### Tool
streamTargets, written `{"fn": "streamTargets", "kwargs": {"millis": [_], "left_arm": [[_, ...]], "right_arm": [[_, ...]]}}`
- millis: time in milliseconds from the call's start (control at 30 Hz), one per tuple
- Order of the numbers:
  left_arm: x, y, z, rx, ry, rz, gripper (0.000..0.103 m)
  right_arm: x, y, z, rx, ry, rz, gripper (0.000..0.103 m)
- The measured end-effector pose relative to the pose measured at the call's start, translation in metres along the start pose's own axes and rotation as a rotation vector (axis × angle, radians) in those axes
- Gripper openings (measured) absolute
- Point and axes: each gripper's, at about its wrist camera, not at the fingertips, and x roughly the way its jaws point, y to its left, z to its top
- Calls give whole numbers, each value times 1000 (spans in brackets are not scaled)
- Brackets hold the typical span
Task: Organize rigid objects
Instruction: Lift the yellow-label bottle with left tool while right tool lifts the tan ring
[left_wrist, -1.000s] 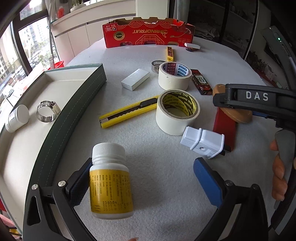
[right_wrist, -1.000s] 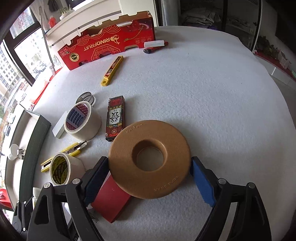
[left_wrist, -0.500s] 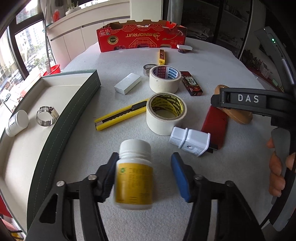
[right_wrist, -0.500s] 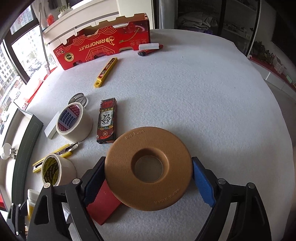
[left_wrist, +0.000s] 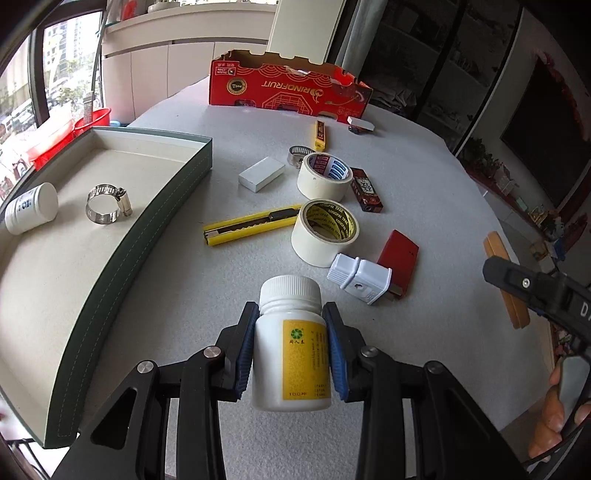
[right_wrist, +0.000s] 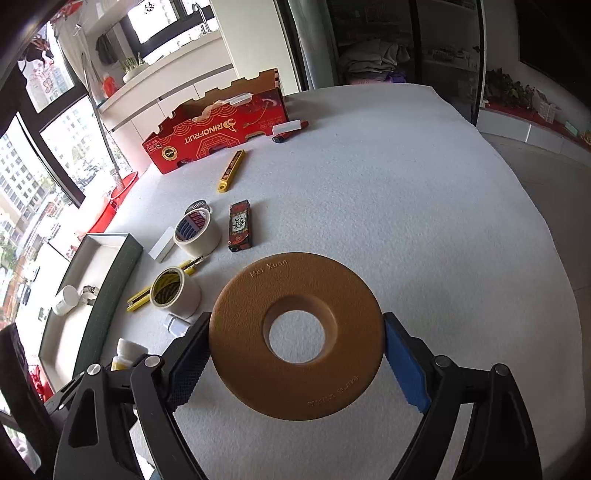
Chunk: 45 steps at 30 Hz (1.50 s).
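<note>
A white pill bottle (left_wrist: 291, 354) with a yellow label stands upright between the blue pads of my left gripper (left_wrist: 291, 310). The jaws are closing and both pads press on its sides; it hangs just above the table. My right gripper (right_wrist: 295, 332) is shut on a flat brown ring (right_wrist: 236, 332), held by its outer rim and raised off the table. In the left wrist view the ring's edge (left_wrist: 496, 251) shows at the far right. The green-walled tray (left_wrist: 122, 258) lies to the left, holding a small white bottle (left_wrist: 31, 208) and a metal hose clamp (left_wrist: 107, 204).
On the white table lie two tape rolls (left_wrist: 325, 236) (left_wrist: 323, 177), a yellow utility knife (left_wrist: 251, 225), a white plug (left_wrist: 360, 277), a red case (left_wrist: 400, 258), a white block (left_wrist: 260, 173) and a dark small box (left_wrist: 365, 190). A red carton (left_wrist: 288, 86) stands at the back.
My left jaws closed from wide open onto the lying pill bottle and raised it upright. My right gripper lifted the brown ring off the red case and carried it up and away.
</note>
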Motion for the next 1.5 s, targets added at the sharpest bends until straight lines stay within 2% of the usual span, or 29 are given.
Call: {"fn": "streamTargets", "kwargs": {"millis": [133, 333, 400, 500, 600, 867, 1167, 1500], "left_arm": [[-8, 9, -3, -28, -5, -4, 38], [-20, -1, -12, 27, -32, 37, 38], [-27, -9, -15, 56, -50, 41, 38], [-37, -18, -18, 93, -81, 45, 38], [-45, -22, -21, 109, -100, 52, 38], [-56, -14, -26, 113, -121, 109, 38], [-64, -2, -30, 80, -133, 104, 38], [-63, 0, -31, 79, -132, 108, 38]], "right_arm": [[-11, -2, -18, 43, -1, 29, 88], [-22, 1, -36, 80, -8, 53, 88], [-28, 7, -42, 63, -37, 30, 88], [-43, 18, -54, 5, -124, -59, 88], [-49, 25, -64, -3, -155, -77, 88], [-42, 34, -79, 2, -119, -66, 88], [-44, 57, -86, -71, -132, -62, 88], [-40, 60, -87, -77, -118, -67, 88]]}}
